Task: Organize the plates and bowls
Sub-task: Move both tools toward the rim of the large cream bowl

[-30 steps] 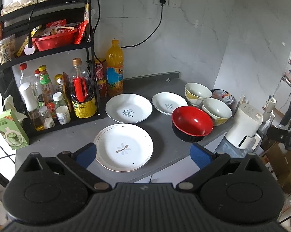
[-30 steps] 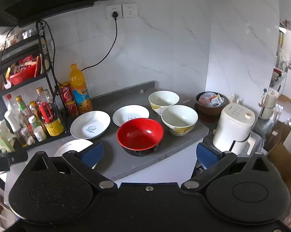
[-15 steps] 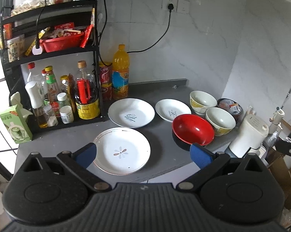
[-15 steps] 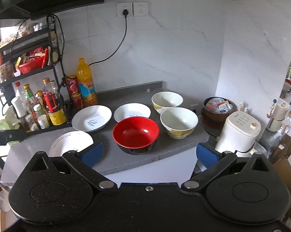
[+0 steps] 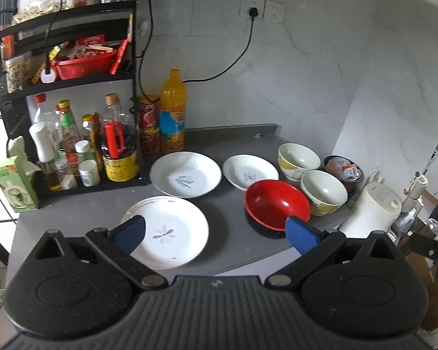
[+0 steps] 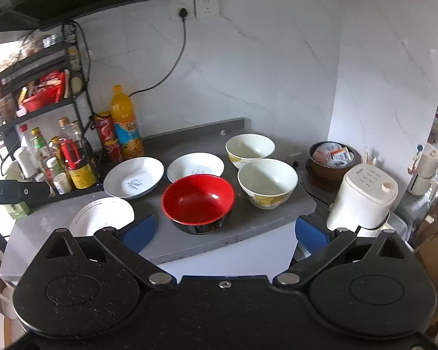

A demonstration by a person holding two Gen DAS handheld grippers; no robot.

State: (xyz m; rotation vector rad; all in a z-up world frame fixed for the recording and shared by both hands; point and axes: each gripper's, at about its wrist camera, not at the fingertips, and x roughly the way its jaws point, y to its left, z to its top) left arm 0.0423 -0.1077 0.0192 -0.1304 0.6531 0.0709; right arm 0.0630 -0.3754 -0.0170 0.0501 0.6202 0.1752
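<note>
Nothing is stacked yet: three plates and three bowls lie apart on the bench (image 5: 227,210). The left gripper (image 5: 216,232) hangs wide and empty over the flower plate (image 5: 168,232), the right gripper (image 6: 223,229) likewise before the red bowl (image 6: 198,198). Likely next: lower, pinch a rim, carry the plate toward twelve o'clock onto the lettered plate (image 5: 185,173).

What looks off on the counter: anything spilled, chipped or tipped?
Nothing stands out. The three plates and the red bowl sit upright and apart on the counter; the two cream bowls look close together. No spills or visible chips.
</note>
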